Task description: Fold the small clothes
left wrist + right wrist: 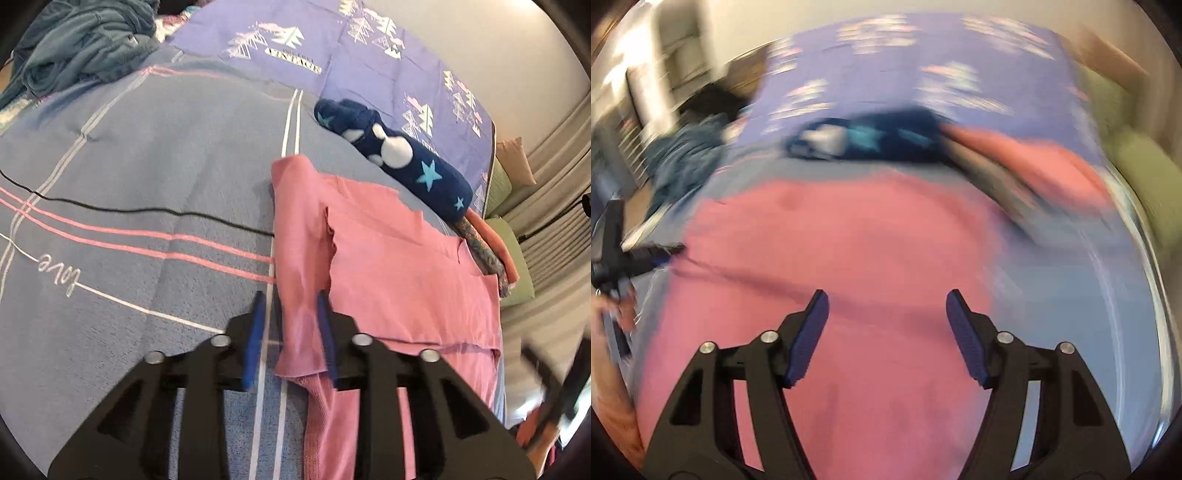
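Observation:
A pink long-sleeved top [399, 277] lies spread on the bed with one sleeve [295, 258] folded down along its left side. My left gripper [290, 306] points down at that sleeve. Its blue pads [255, 339] stand apart on either side of the cuff and do not press it. The right wrist view is blurred. There my right gripper [888, 299] hovers open over the body of the pink top [849, 240], with nothing between its fingers. The left gripper [646, 254] shows at that view's left edge.
A folded dark-blue garment with stars [406, 158] and a rolled orange and patterned piece [491, 251] lie beyond the top. A black cable [147, 210] crosses the striped bedspread [147, 147]. A teal blanket [81, 48] is heaped far left, a purple quilt [332, 48] behind. The bed's edge runs along the right.

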Motion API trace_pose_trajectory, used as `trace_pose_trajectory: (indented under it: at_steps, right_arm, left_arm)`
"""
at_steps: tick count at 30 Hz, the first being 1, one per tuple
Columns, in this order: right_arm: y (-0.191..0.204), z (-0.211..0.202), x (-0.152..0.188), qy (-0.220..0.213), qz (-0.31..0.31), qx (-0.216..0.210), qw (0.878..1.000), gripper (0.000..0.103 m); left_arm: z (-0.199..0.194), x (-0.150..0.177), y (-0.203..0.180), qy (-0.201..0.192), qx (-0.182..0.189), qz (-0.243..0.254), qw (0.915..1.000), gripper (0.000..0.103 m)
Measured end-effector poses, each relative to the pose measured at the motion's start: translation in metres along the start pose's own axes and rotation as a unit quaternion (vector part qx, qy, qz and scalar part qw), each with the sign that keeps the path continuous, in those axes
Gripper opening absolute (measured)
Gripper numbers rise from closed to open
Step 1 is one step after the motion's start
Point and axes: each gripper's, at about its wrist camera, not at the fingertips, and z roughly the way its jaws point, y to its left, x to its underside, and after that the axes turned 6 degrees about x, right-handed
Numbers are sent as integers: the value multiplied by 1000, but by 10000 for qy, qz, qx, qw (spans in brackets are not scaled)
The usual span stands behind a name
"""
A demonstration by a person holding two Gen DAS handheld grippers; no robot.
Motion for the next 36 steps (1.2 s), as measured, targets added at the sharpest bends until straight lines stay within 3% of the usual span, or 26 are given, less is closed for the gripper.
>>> trace_pose_trajectory:
  at_steps: [2,4,7,10,12,15,19,25,32,36]
  right_arm:
    - [-57,-23,52,-56,801,280,9964,52]
    - [-91,-38,94,-216,1392,421,9891,51]
    - [-127,-56,130,-184,1835,255,9825,51]
    - [-120,-60,136,-120,1503,-98,9885,51]
    - [-110,-64,135,-263,1213,-257,9919,58]
    - [-100,-63,131,-321,990,-643,9925,61]
    - [-82,-59,133,-97,721,-975,9926,61]
    - [-89,-77,170,51,703,-1164,9907,67]
    - [-106,-115,215,174,985,-1512,9834,66]
    - [-102,-135,246,413,1005,-2027,9732,54]
  left_arm:
    - [-5,-3,-4,-127,-131,24,9998,42]
    - [-15,-4,-10,-349,-415,58,9985,45]
    - [-35,8,-33,-643,-596,248,9958,48]
    - [-51,36,-48,-535,-230,389,9975,55]
    - [-61,63,-56,-359,-81,652,9972,58]
    - [-74,99,-61,-141,-24,849,9963,59]
    - [-100,140,-53,-75,149,757,9970,59]
    - [-132,192,-37,32,162,842,9963,64]
    - [-154,232,-37,310,416,1108,9925,64]
    - [-158,256,-27,569,503,1043,9917,64]
